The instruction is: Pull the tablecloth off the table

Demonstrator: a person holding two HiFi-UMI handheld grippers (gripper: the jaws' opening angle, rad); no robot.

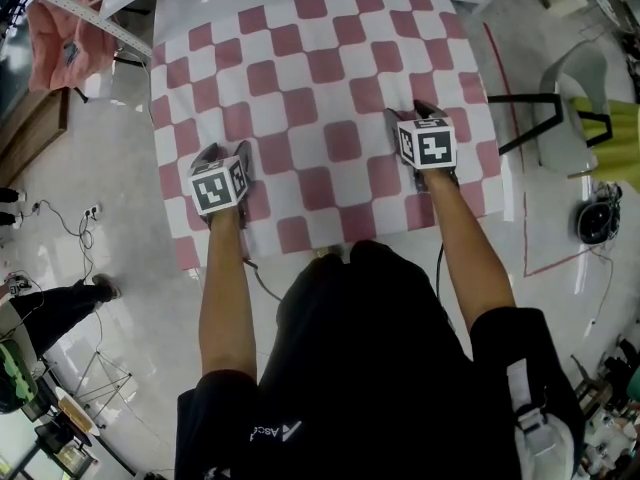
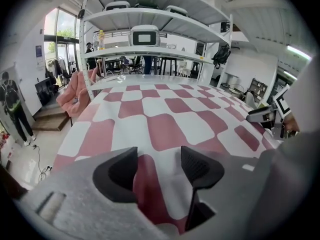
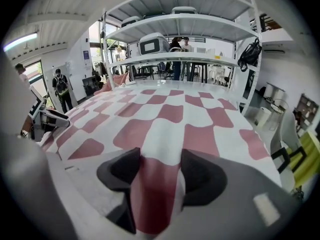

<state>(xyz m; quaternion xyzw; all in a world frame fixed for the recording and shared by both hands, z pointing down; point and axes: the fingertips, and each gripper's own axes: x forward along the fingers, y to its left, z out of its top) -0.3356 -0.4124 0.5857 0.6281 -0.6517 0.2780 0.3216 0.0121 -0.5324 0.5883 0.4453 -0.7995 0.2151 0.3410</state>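
- Head view: a pink-and-white checked tablecloth (image 1: 330, 78) lies spread flat over the table (image 1: 225, 3), with its near edge by the person's body.
- Left tongs (image 1: 225, 152) press down on the cloth's near-left part, clamped on a raised fold.
- Right tongs (image 1: 411, 114), well apart on the right side, likewise pinch a ridge of cloth.

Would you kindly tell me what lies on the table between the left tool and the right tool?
Only bare checked tablecloth lies between left tool and right tool; the head view shows it.
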